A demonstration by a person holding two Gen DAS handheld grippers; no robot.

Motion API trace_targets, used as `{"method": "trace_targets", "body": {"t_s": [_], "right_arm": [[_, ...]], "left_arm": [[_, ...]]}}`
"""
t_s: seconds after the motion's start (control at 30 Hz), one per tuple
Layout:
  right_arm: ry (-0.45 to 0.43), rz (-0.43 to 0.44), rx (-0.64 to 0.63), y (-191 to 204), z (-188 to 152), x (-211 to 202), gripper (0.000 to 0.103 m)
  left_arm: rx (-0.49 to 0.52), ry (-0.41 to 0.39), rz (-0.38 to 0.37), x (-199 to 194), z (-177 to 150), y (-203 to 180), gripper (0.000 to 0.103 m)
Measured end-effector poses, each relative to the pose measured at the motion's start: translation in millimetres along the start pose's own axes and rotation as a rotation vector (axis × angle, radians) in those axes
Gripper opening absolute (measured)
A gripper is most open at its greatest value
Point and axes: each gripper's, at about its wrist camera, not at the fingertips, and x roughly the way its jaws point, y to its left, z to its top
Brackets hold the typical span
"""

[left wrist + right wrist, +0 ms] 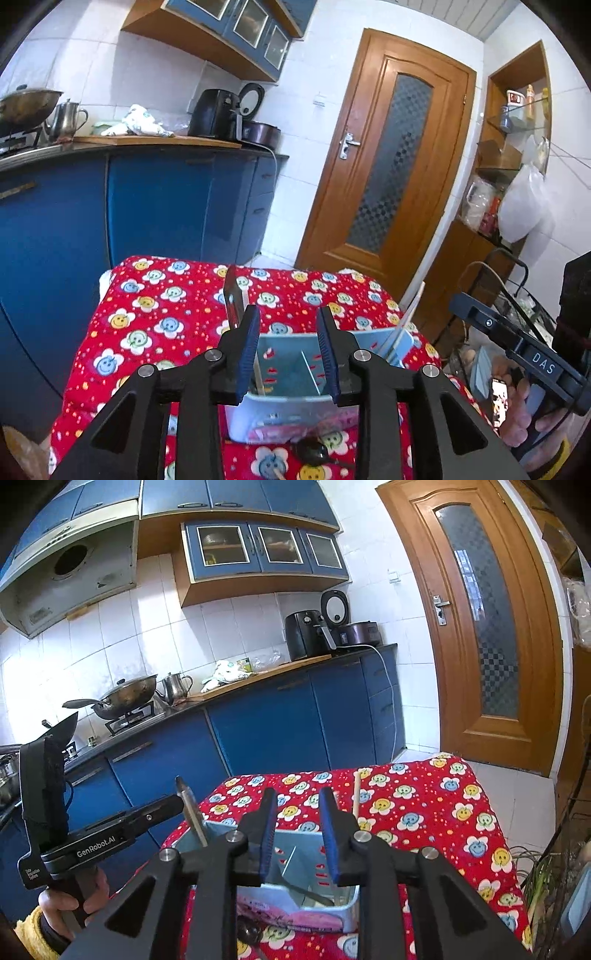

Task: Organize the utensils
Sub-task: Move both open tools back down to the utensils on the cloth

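Pale blue utensil caddy (295,369) standing on my flower-print red cloth (166,314), metal blade (233,299) and wooden chopstick (408,314) upright in it, my left claw (290,350) and right claw (299,834) both hovering above, open and empty, blue cabinets (277,720) behind.

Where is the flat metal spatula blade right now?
The flat metal spatula blade stands upright in the left compartment of the pale blue plastic utensil holder on the red flower-print cloth, just left of the left gripper.
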Motion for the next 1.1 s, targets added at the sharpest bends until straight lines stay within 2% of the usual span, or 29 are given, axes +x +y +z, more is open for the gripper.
{"method": "trace_targets", "body": {"t_s": [0.53, 1.1], "right_arm": [[0.062, -0.012, 0.036, 5, -33, -32, 0.027], [0.165, -0.027, 0.128, -5, -82, -55, 0.030]], "left_arm": [[-0.007, 0.118, 0.019, -25, -36, -3, 0.032], [-0.058, 0.289, 0.049, -27, -93, -5, 0.032]]}}
